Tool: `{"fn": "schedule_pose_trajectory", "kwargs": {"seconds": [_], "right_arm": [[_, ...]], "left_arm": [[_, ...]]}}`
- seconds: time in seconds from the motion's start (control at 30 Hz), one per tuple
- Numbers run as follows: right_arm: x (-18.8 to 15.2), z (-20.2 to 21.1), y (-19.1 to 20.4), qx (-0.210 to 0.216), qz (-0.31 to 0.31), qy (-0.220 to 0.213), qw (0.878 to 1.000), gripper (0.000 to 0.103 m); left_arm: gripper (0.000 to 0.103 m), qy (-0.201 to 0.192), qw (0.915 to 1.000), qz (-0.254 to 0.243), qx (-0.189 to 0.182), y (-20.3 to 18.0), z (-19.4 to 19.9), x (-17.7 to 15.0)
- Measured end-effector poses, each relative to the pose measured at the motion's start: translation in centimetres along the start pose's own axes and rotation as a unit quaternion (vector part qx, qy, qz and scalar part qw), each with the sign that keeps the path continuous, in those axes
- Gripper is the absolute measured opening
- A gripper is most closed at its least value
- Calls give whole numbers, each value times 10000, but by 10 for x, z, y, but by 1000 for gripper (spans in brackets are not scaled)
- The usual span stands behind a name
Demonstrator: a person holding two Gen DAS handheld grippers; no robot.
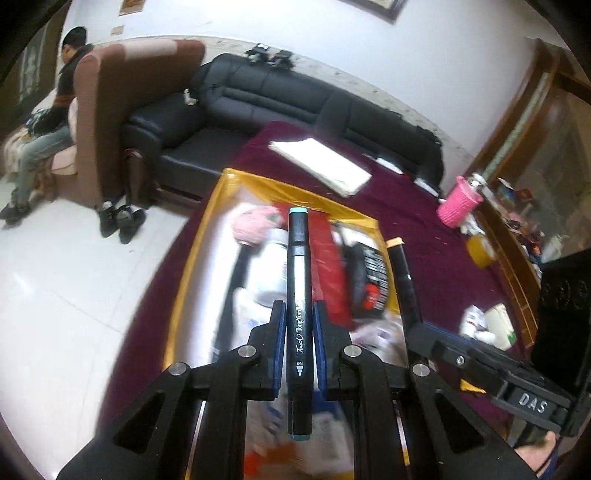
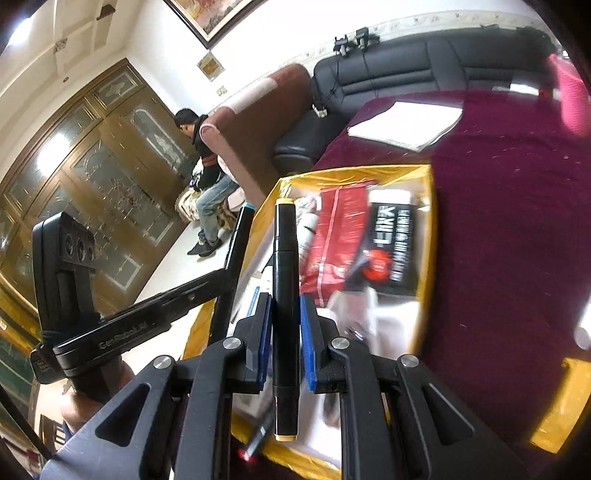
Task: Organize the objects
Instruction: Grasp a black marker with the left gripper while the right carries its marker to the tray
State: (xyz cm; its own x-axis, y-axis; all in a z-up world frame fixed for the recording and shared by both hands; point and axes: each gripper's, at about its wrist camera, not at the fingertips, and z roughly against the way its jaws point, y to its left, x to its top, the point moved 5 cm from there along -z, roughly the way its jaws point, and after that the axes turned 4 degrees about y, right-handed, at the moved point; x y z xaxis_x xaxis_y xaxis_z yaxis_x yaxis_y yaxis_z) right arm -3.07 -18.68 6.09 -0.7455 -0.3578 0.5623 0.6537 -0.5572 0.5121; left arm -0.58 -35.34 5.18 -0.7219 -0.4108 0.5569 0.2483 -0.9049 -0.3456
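Grippers both clamped: left gripper (image 1: 299,325) on teal-capped marker (image 1: 297,295), right gripper (image 2: 284,317) on yellow-capped marker (image 2: 285,295), above the gold tray (image 1: 192,258). Lower level, avoid collision, release separately.

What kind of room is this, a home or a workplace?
Most likely a home living room: a black leather sofa, a brown armchair, a framed picture on the wall, and a table under a maroon cloth.

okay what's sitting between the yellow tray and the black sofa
A white stack of papers lies on the maroon cloth between yellow tray and black sofa; both wrist views show it.
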Motion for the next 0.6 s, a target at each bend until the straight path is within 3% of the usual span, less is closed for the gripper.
{"fn": "schedule_pose_trajectory", "kwargs": {"seconds": [0.33,0.6], "right_arm": [[22,-59,1,-205,-249,346,9989,13],[31,-80,1,-458,-237,449,9977,13]], "left_arm": [[12,361,9985,193,365,41,-39,23],[12,502,9977,226,391,52,-55,21]]}}
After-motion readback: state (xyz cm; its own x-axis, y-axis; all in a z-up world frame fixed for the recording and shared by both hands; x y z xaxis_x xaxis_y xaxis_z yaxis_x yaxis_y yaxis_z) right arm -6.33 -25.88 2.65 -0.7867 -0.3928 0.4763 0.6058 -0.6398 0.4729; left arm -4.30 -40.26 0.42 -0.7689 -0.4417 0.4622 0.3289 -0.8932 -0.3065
